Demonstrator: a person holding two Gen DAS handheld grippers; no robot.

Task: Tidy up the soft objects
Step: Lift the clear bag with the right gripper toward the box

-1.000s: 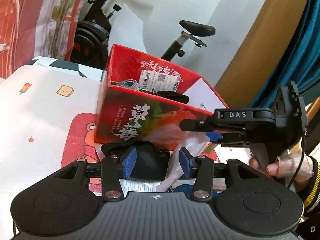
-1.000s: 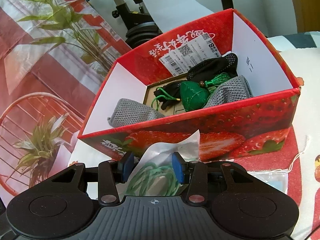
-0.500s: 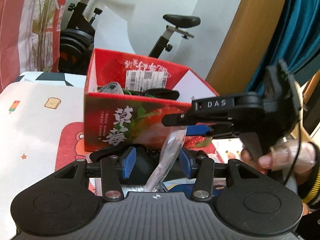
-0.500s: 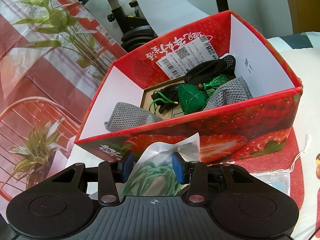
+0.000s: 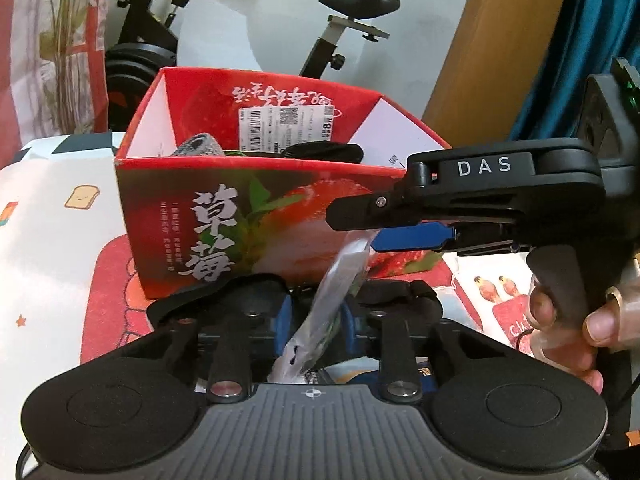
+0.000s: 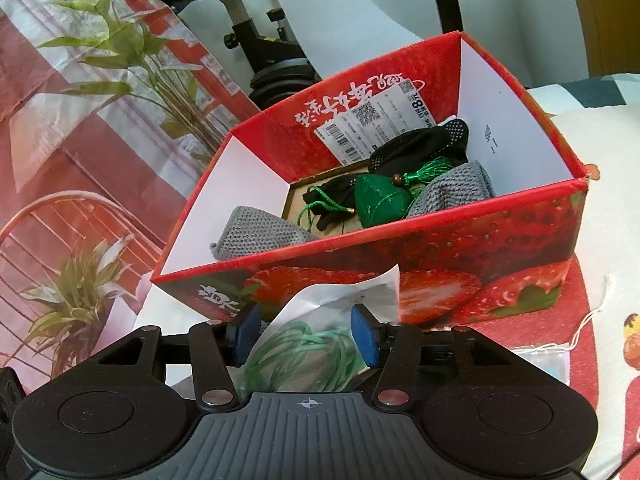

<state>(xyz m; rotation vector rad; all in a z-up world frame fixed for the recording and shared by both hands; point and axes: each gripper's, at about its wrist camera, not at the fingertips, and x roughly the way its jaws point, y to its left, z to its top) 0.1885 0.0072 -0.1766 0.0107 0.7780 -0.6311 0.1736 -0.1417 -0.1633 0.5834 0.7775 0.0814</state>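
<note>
Left gripper jaws closing, seemingly pinching clear bag beside box

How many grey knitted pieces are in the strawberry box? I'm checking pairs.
2: one grey knitted piece by the box's left wall, another by its right wall beside the green pouch. More may be hidden.
</note>
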